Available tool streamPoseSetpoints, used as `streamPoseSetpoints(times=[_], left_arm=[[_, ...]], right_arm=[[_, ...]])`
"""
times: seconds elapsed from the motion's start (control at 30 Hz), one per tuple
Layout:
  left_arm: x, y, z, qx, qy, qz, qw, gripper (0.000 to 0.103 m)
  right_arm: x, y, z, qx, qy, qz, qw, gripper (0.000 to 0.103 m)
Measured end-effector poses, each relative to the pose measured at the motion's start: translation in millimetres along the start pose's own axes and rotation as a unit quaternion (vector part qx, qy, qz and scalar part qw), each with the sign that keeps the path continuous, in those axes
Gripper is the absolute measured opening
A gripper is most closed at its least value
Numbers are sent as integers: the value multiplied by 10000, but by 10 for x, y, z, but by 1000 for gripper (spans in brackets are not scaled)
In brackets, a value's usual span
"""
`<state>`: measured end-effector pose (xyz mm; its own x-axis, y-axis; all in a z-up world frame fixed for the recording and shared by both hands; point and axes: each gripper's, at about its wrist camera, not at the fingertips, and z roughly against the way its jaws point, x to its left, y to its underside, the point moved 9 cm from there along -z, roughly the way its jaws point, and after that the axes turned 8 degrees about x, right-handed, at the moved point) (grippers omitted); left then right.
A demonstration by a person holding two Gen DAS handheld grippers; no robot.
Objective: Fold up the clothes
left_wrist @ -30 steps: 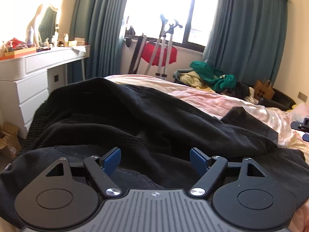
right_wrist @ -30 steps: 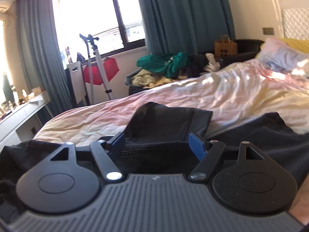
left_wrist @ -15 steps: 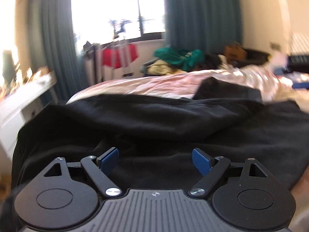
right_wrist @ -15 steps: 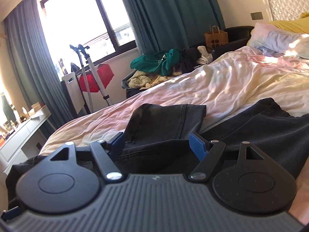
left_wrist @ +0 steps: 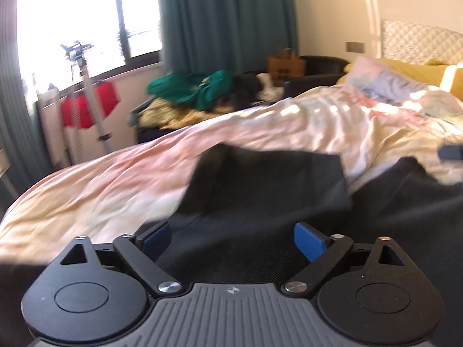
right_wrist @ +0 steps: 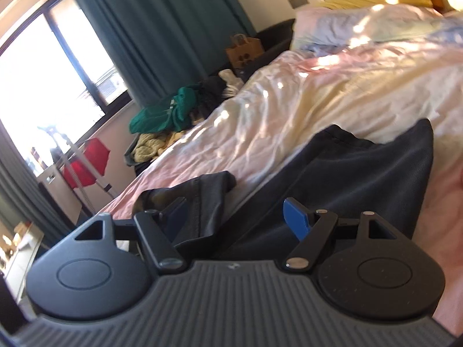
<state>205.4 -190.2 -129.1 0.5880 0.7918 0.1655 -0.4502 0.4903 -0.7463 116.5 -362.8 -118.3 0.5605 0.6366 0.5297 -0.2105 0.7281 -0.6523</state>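
- Red cloth (left_wrist: 86, 107) hung on a white drying rack, far left by the bright window, behind a grey metal tripod (left_wrist: 92, 98).
- Dark teal floor-length curtains (left_wrist: 225, 20) beside the window.
- Heap of green and yellow laundry (left_wrist: 191, 92) on dark furniture past the far side of the bed; brown paper bag (left_wrist: 285, 66) just beside it.
- Bed with a crumpled pink-and-cream cover (left_wrist: 110, 173), sunlit; pale pillow (left_wrist: 376, 78) and mustard-yellow pillow (left_wrist: 416, 69) at the head, right.
- Left hand-held gripper (left_wrist: 233, 240), black body with blue pads: released, jaws wide apart, nothing between them, hovering low over the garment.
- Black denim-like garment (left_wrist: 269, 179), the task's thing: lies spread on the bed cover, a squarish flap raised towards the middle, further dark cloth stretching right; blurred in the left wrist view.
- Right hand-held gripper (right_wrist: 234, 217), same make: released, jaws wide apart, view tilted. The same garment (right_wrist: 361, 173) lies under and ahead of it, a stitched hem edge passing close by the left finger; contact cannot be told.
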Motion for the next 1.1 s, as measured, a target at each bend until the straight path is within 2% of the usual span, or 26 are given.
streamPoseSetpoints(times=[0.2,0.37,0.53,0.6,0.77,0.83,0.9,1.03,1.1], left_arm=[[-725,-402,-796,134,540,-616,9965,97],[-1234,-512,-1387,518,902,-565,9930,96],[-1426,-438,-1824,934,533,-652,9921,90],[-1406,-430,-1933,1114,541,-492,9911,88],[-1257,-514,-1978,1389,545,-284,9884,52],[-1224,-578,-1876,1384,499,-323,9886,12],[-1197,-655,-1745,1350,471,-353,9891,7],[-1084,-909,-1338,1075,438,-471,9921,6],[-1044,-1070,-1059,835,568,-624,9929,6]], right_arm=[[-309,-158,-94,-490,411,-379,9972,76],[-534,-246,-191,-756,692,-718,9921,76],[-616,-208,-352,-557,677,-916,9919,76],[-634,-204,-367,-557,673,-953,9916,76],[-571,-176,-387,-499,471,-944,9932,76],[-536,-177,-372,-520,421,-860,9940,76],[-561,-201,-342,-565,409,-914,9934,76],[-625,-222,-278,-618,424,-1060,9915,76],[-645,-230,-230,-637,402,-1139,9906,76]])
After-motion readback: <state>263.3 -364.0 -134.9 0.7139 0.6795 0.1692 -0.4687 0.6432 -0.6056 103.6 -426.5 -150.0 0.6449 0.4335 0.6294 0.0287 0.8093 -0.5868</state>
